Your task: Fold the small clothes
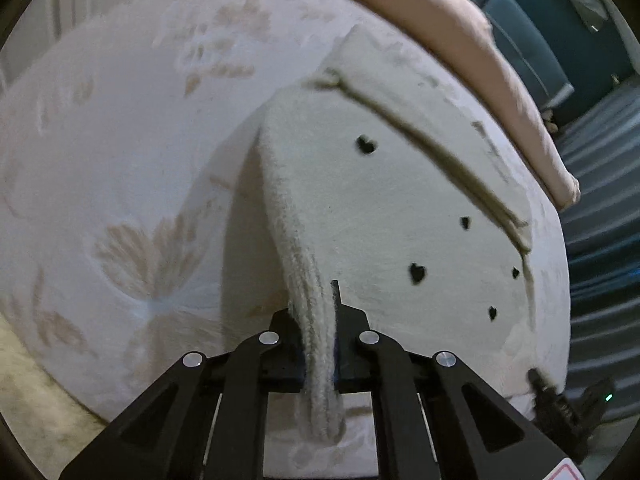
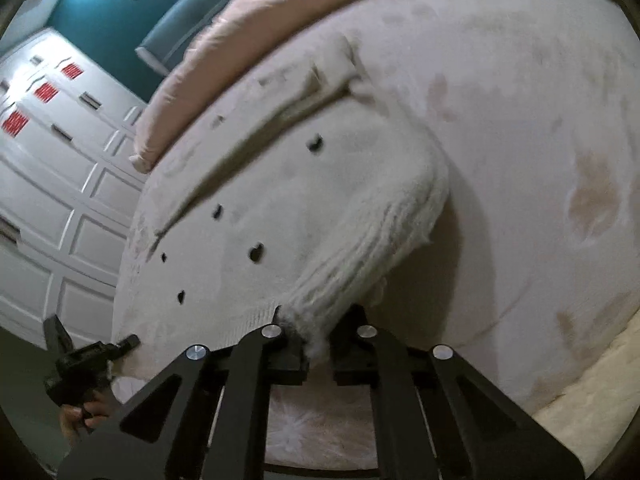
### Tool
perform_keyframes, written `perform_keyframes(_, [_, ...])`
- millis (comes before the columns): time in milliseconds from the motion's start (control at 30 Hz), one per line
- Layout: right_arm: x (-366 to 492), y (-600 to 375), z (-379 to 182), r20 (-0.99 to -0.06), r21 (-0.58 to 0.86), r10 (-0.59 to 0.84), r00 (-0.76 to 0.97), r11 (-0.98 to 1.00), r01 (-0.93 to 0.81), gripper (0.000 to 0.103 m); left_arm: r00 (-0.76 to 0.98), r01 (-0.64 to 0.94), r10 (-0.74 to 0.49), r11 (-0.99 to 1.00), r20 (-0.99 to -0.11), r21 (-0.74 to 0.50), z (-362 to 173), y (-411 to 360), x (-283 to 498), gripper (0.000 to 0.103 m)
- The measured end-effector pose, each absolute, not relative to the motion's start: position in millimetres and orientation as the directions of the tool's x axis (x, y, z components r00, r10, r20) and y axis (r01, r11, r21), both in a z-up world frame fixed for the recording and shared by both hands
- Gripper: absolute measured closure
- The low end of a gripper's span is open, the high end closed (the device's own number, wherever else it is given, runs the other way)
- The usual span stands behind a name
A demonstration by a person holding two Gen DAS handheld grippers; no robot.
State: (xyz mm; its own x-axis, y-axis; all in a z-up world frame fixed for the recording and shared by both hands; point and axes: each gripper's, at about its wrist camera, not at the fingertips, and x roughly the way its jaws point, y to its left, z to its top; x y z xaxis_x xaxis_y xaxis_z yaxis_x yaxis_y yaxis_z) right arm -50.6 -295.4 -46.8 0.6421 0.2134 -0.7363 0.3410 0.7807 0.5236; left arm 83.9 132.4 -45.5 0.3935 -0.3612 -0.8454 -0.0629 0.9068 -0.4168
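Cream knit garment (image 1: 384, 208) with black heart dots lies on bed (image 1: 120, 140), near edge beside pink blanket (image 1: 500, 80).

Left hand-held gripper (image 1: 320, 344) clenched on ribbed hem corner. Right hand-held gripper (image 2: 316, 340) clenched on opposite corner.

Likely reason: both corners pinched, so hem lifts evenly for fold.

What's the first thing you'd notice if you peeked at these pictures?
A fluffy cream sweater dotted with little black hearts, spread across the pale flowered bed cover. Both black grippers pinch its ribbed hem, the left gripper at one corner, the right gripper at the other. A pink blanket lies behind.
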Motion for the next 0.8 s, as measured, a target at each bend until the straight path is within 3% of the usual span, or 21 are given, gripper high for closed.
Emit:
perform_keyframes(167, [-82,-292,-17,-0.742,0.458,0.179,0.646,0.839,0.294,0.099,0.401,-0.018,-0.375,0.909,-0.836,-0.416,-16,141,55,0.098])
perform_keyframes(367, [-153,-281,-25,-0.861,0.334,0.174,0.478,0.902,0.274,0.099,0.312,0.039,-0.334,0.940,-0.890,-0.339,-17,146,-11,0.098])
perform_keyframes(500, [-204,-269,-34,-0.903,0.359,0.253,0.347,0.887,0.289,0.099,0.180,0.000,-0.345,0.936,-0.921,-0.351,-35,162,-69,0.098])
perform_keyframes(633, [-232,-255,-20,-0.918,0.362,0.303,0.256,0.903,0.229,0.099,0.121,-0.005,-0.329,0.943,-0.937,-0.332,-22,176,-104,0.098])
perform_keyframes(733, [-211,-268,8,-0.889,0.386,0.307,0.340,0.902,0.193,0.099,0.203,0.015,-0.349,0.935,-0.915,-0.354,9,180,-79,0.098])
perform_keyframes(800, [-169,-292,37,-0.816,0.414,0.281,0.505,0.894,0.171,0.099,0.333,0.097,-0.392,0.919,-0.858,-0.382,40,169,-31,0.098])
